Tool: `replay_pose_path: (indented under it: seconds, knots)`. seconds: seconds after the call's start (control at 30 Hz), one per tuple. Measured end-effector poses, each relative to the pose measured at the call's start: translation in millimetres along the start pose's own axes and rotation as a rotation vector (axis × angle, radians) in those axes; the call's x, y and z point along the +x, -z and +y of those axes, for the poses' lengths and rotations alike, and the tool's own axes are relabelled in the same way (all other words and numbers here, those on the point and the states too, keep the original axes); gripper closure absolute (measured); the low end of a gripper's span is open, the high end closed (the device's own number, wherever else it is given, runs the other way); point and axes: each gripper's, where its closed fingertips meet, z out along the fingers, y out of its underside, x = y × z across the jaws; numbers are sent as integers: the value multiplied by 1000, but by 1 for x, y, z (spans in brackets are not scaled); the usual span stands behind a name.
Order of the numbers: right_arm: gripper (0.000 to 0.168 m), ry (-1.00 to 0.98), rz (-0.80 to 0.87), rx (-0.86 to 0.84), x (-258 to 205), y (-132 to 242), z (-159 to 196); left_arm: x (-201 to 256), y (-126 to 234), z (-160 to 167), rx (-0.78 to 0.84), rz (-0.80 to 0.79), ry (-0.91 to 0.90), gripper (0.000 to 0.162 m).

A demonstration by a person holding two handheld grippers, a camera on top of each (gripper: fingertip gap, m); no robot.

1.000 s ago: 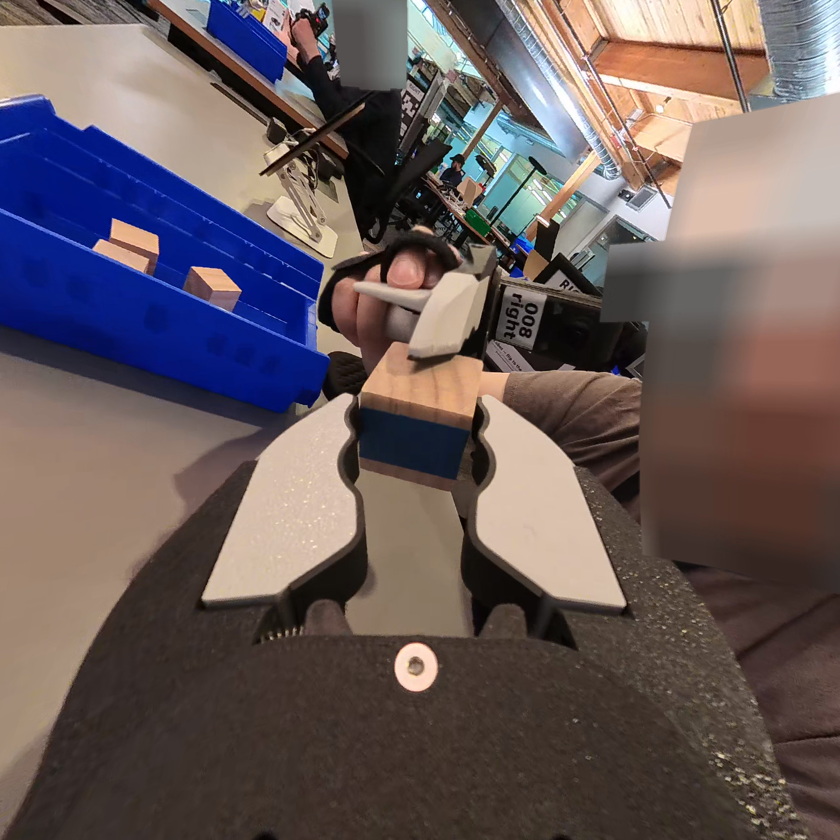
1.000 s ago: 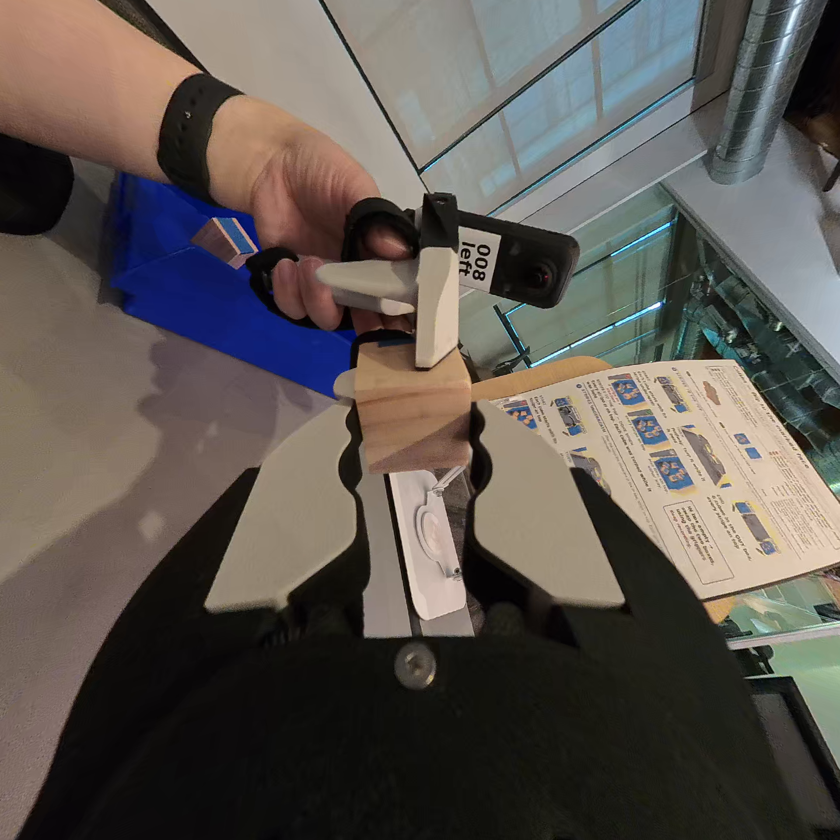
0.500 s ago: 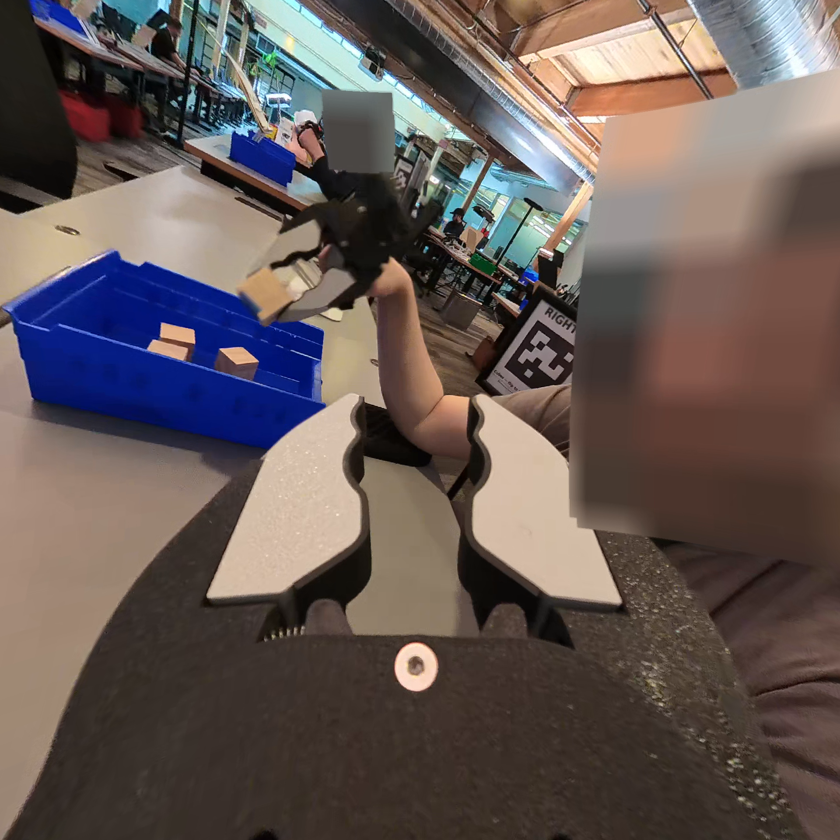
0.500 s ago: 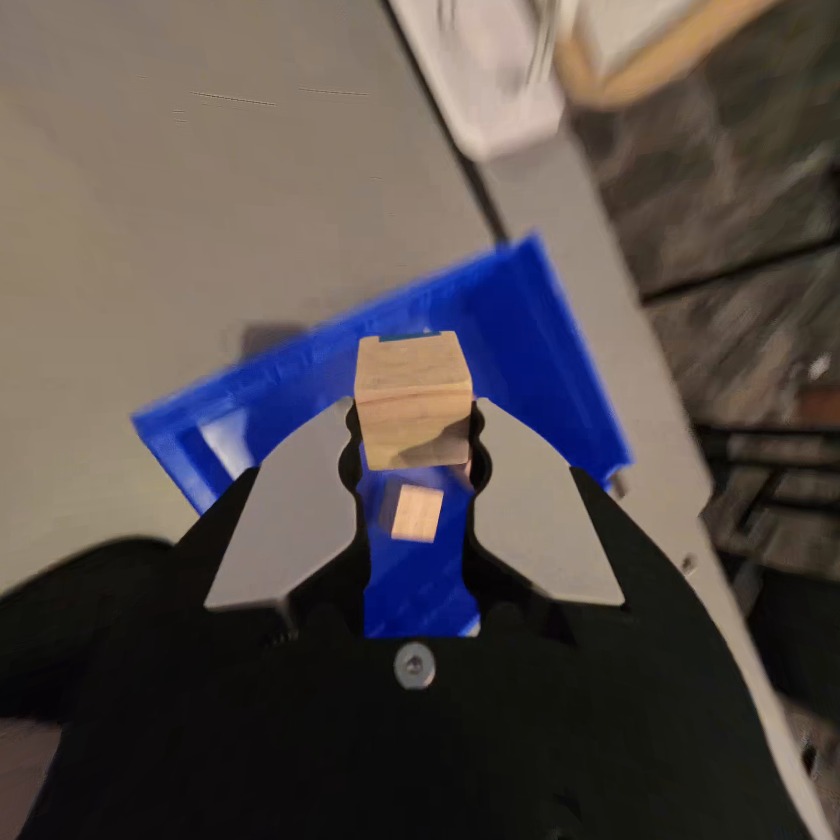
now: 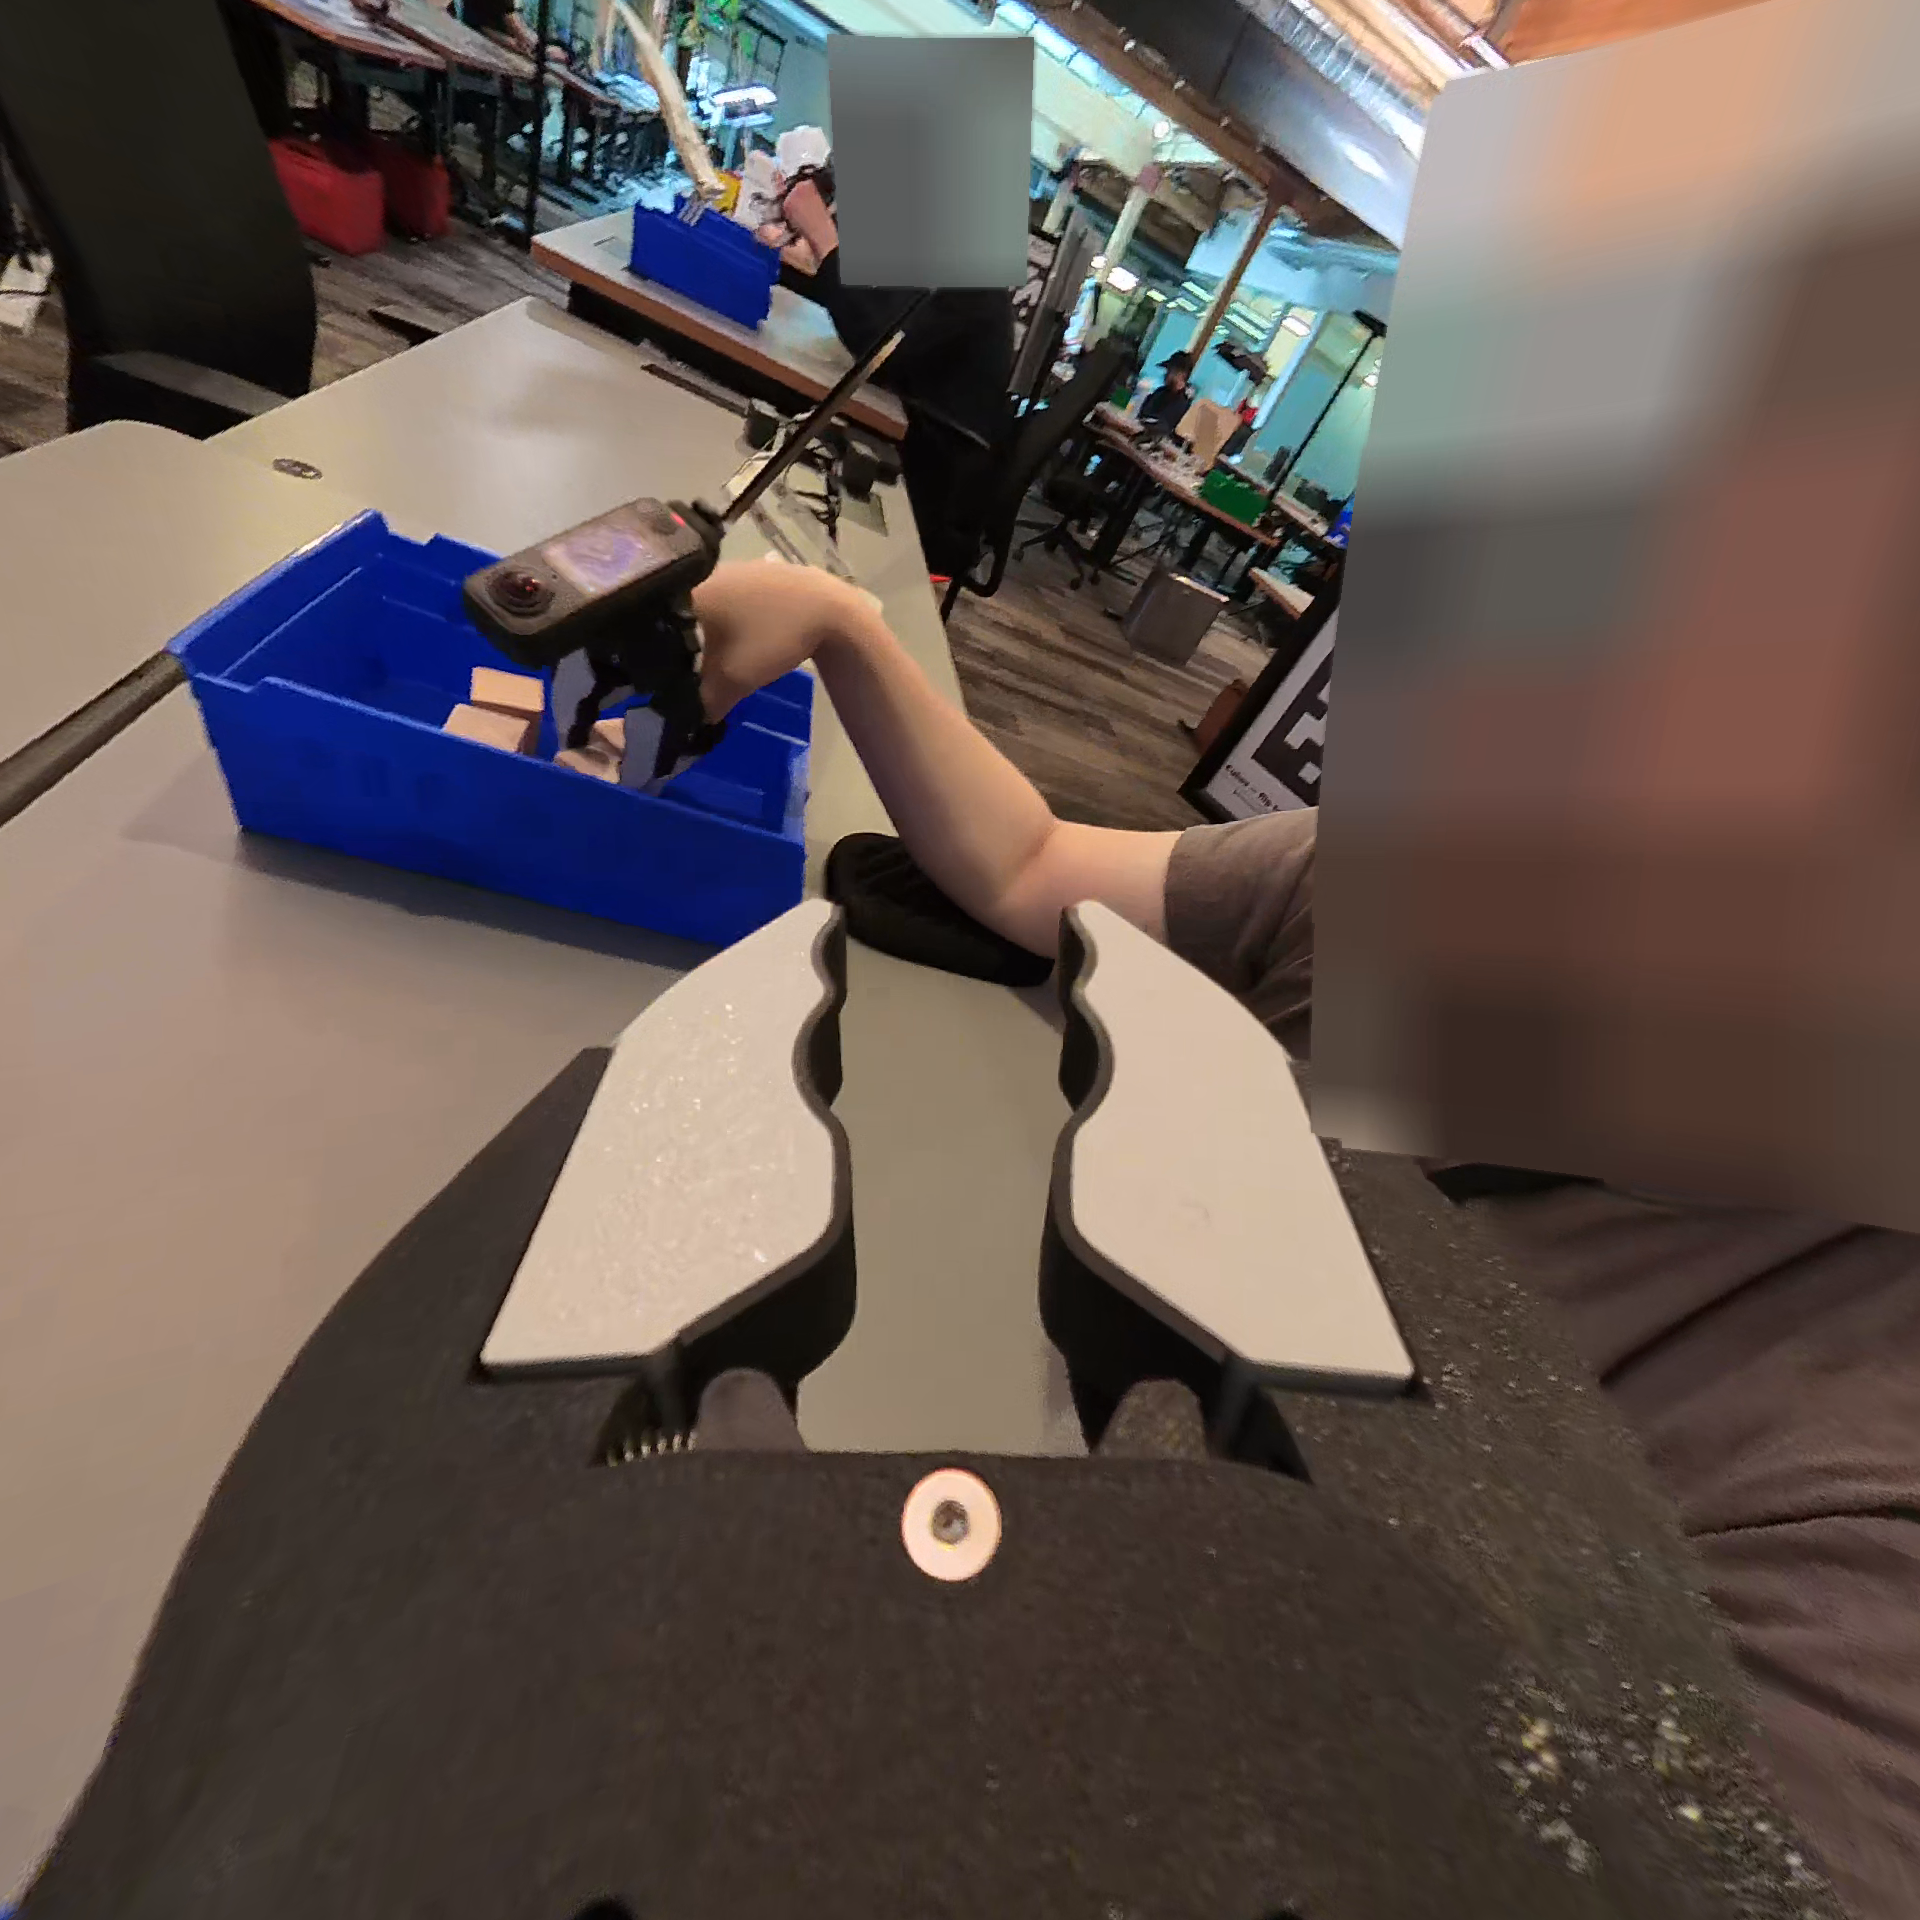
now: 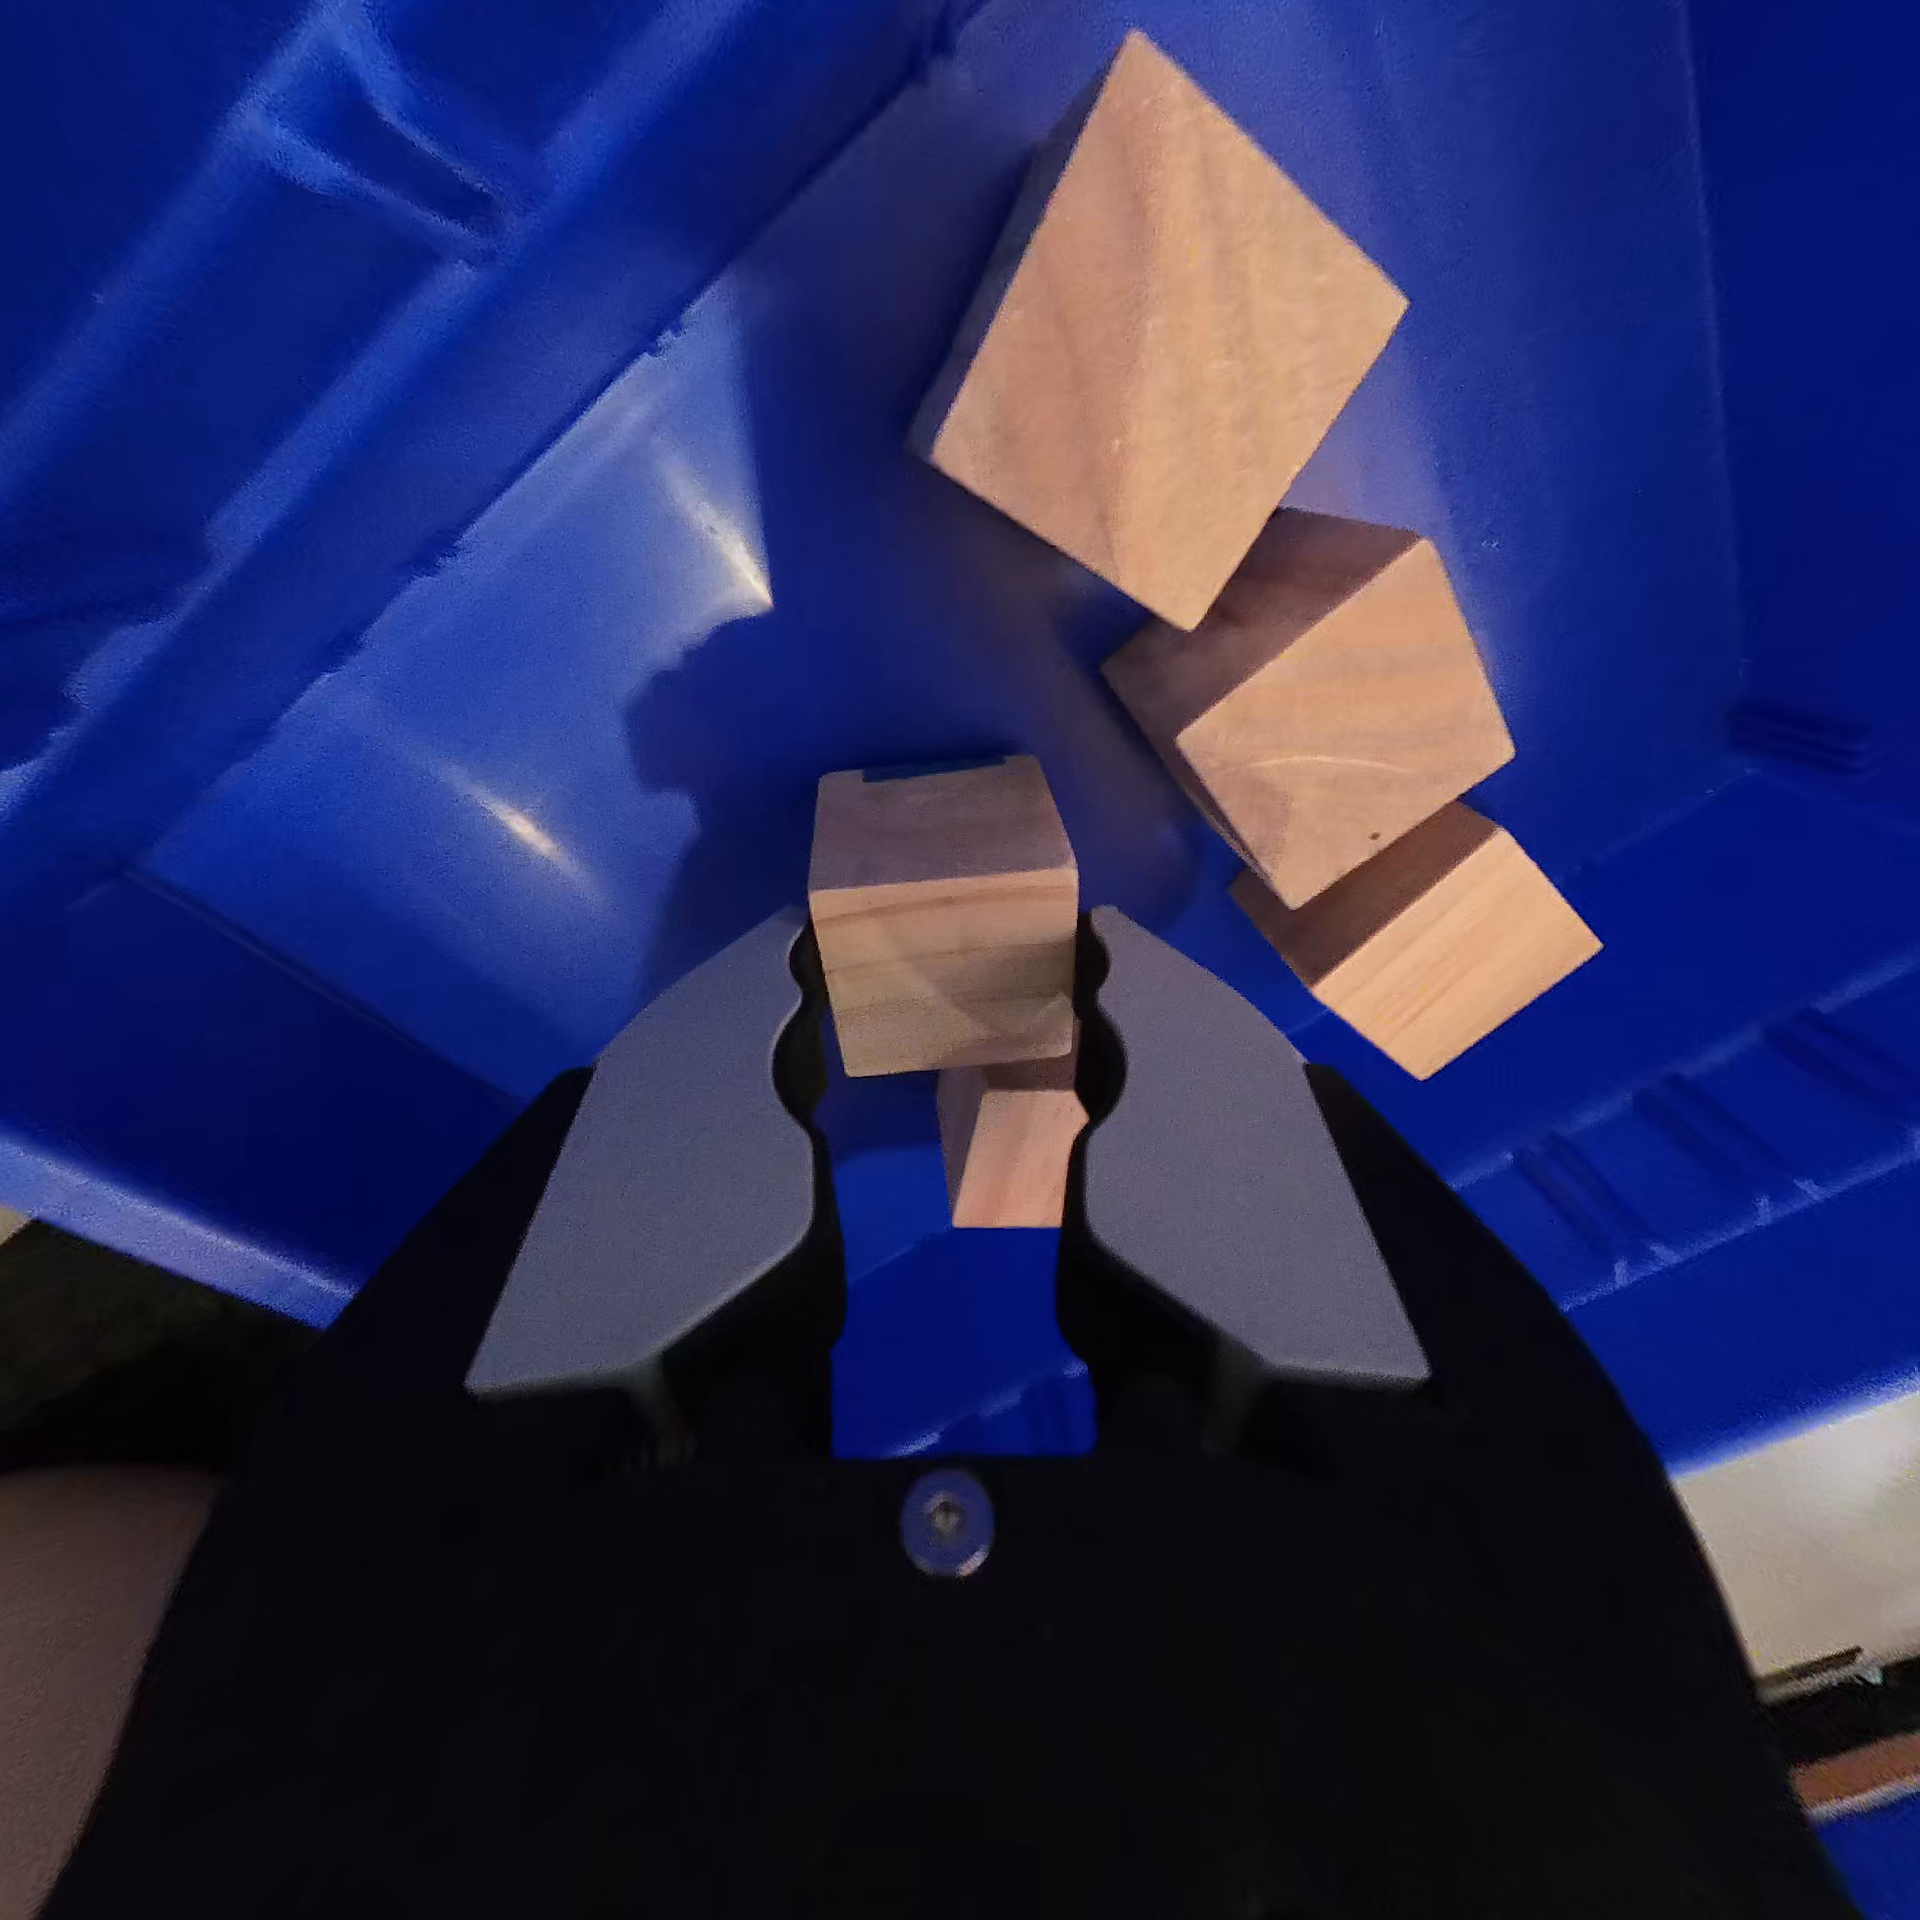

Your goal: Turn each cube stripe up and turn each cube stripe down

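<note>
Over on the left, a blue bin [image 5: 499, 821] sits on the grey table [image 5: 260, 1091], with several plain wooden cubes lying inside it. The right claw [image 5: 623, 743] is dipped down into that bin, a small camera [image 5: 592, 577] mounted on top of it and the person's bare forearm [image 5: 935, 769] stretching back from it. Seen from that claw's own camera, the right claw [image 6: 945, 925] is pinching a wooden cube [image 6: 943, 920] between its tips, a sliver of blue stripe showing on the cube's far face, toward the bin floor. Another cube [image 6: 1008, 1158] lies just under it, and three more [image 6: 1164, 332] [image 6: 1320, 707] [image 6: 1434, 935] trail off to the right, touching one another. Nearer the middle of the table, the left claw [image 5: 945, 966] hangs above the bare tabletop, spread apart and holding nothing. A black pad [image 5: 914, 914] lies just beyond its tips, under the person's elbow.
</note>
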Motion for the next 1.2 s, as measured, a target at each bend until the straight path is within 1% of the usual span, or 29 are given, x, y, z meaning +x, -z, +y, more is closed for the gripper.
replay_pose_path:
  seconds: [0.1,0.17,0.3,0.37,0.47,0.53,0.7,0.77,0.83,0.97,1.0,1.03,1.1,1.2]
  knots:
    - [121,-8,-1,13,2,-2,-2,-13,9,1,-5,-103,4,125]
    - [121,-14,-20,30,0,-2,-4,-24,20,9,-56,-200,9,124]
    - [116,-25,29,40,8,1,-5,-48,57,33,-202,-482,10,121]
    - [113,-22,38,61,8,4,-9,-57,80,38,-234,-624,12,121]
    - [111,-16,71,82,12,10,-13,-70,112,41,-239,-827,30,121]
    - [110,-5,81,80,11,10,-14,-78,124,47,-275,-924,49,120]
    - [110,-3,106,80,12,15,-13,-92,134,55,-363,-1030,29,120]
    - [110,-6,96,87,8,19,-13,-95,143,56,-395,-1105,14,120]
    - [110,8,100,89,4,24,-14,-93,151,63,-465,-1172,19,120]
    - [109,15,118,113,1,34,-15,-86,167,98,-667,-1266,123,114]
    - [109,16,124,118,1,36,-15,-88,174,105,-712,-1299,146,108]
    - [109,15,126,123,1,38,-14,-88,179,115,-753,-1320,184,111]
    - [109,7,129,132,2,41,-12,-89,186,136,-852,-1313,258,102]
    - [109,0,132,137,3,43,-9,-94,194,162,-960,-1284,340,103]
